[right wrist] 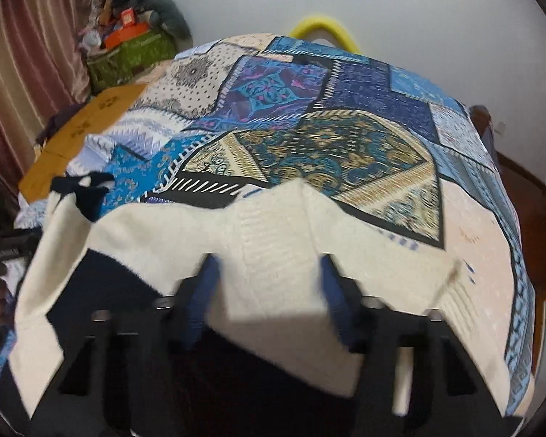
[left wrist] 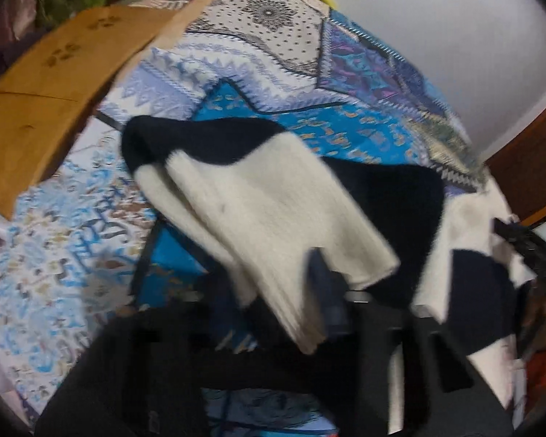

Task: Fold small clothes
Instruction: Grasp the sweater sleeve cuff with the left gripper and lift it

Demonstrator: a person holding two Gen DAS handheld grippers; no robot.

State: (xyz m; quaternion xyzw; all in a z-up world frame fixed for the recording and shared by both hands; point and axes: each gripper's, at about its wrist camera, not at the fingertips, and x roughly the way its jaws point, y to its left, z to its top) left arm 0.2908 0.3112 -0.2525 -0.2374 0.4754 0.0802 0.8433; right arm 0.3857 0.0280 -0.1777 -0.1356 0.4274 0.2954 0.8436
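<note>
A cream and black knit sweater [left wrist: 258, 196] lies on a bed with a blue patchwork cover [left wrist: 309, 73]. In the left wrist view my left gripper [left wrist: 269, 302] has the sleeve's cream cuff draped between its fingers; one blue finger [left wrist: 324, 291] shows, the other is hidden by cloth and blur. In the right wrist view the sweater's cream hem [right wrist: 273, 266] lies between the spread blue fingers [right wrist: 204, 291] of my right gripper [right wrist: 269, 291], which stands open around the cloth. The black sleeve end [right wrist: 87, 189] lies at the left.
A tan board with paw prints [left wrist: 43, 91] lies on the bed's left side; it also shows in the right wrist view [right wrist: 80, 134]. A green bag with clutter [right wrist: 127, 51] stands by the curtain. A wooden bed frame [right wrist: 520, 189] and white wall are at the right.
</note>
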